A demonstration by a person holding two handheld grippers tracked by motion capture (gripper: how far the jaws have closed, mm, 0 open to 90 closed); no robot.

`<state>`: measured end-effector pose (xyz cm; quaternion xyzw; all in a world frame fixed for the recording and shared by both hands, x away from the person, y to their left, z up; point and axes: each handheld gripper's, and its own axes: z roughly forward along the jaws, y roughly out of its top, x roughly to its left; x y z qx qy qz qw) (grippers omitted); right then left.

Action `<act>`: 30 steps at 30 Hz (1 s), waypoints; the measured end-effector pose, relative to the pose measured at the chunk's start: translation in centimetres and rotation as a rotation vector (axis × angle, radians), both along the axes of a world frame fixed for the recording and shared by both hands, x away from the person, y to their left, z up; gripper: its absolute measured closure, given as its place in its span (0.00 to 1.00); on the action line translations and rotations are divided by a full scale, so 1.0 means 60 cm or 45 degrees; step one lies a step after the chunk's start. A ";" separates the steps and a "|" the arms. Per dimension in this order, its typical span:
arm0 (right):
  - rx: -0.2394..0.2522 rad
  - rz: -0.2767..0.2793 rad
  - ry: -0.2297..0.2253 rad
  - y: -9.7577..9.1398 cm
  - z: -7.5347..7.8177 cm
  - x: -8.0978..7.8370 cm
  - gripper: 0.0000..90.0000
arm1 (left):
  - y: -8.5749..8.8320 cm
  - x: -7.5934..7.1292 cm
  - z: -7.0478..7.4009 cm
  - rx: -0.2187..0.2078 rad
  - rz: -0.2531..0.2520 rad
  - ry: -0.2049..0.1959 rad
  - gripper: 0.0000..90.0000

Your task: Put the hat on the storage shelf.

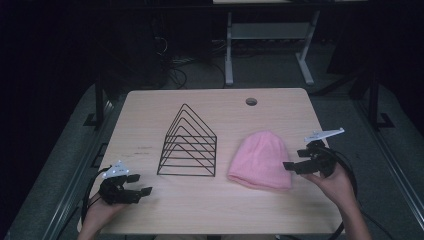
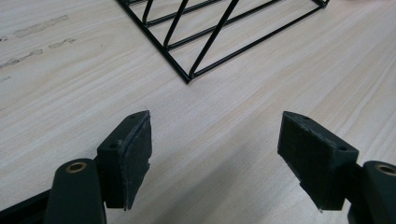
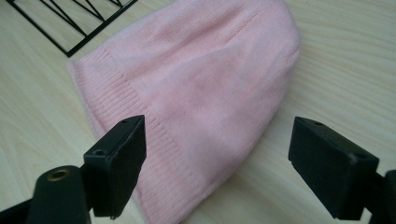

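A pink knit beanie [image 1: 261, 160] lies flat on the wooden table [image 1: 210, 210], right of centre, its ribbed brim toward the front. My right gripper [image 1: 295, 161] hovers at the beanie's right edge with its jaws wide open; in the right gripper view the beanie [image 3: 196, 93] spreads out just ahead of the open gripper [image 3: 217, 163]. A black wire rack [image 1: 188, 144] of triangular dividers stands mid-table. My left gripper [image 1: 140, 185] sits low at the front left, open and holding nothing, with the rack's corner [image 2: 187, 77] ahead of it in the left gripper view [image 2: 215, 156].
A round cable hole [image 1: 251, 101] sits near the table's far edge. Faint scuff marks [image 2: 39, 25] streak the wood left of the rack. Beyond the table stand a white desk frame [image 1: 270, 45] and dark equipment with cables on the floor.
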<state>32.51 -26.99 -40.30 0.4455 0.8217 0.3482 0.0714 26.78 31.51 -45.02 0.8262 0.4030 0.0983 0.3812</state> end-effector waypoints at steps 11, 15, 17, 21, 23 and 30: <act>-0.048 0.017 0.052 0.022 0.008 0.062 0.20 | 0.000 0.000 0.000 0.002 -0.004 -0.003 0.29; -0.053 0.024 0.080 0.028 0.010 0.085 0.20 | -0.001 0.002 -0.001 0.007 -0.011 -0.002 0.29; -0.058 0.028 0.084 0.029 0.011 0.090 0.20 | 0.000 0.002 -0.001 0.012 -0.016 -0.002 0.29; -0.068 0.018 0.098 0.031 0.014 0.116 0.20 | 0.002 0.003 -0.002 0.023 -0.025 0.007 0.29; -0.074 0.016 0.102 0.031 0.013 0.121 0.20 | 0.001 0.003 -0.003 0.018 -0.021 0.006 0.29; -0.091 0.011 0.150 0.038 0.003 0.150 0.21 | 0.004 0.004 -0.001 0.023 -0.016 0.003 0.29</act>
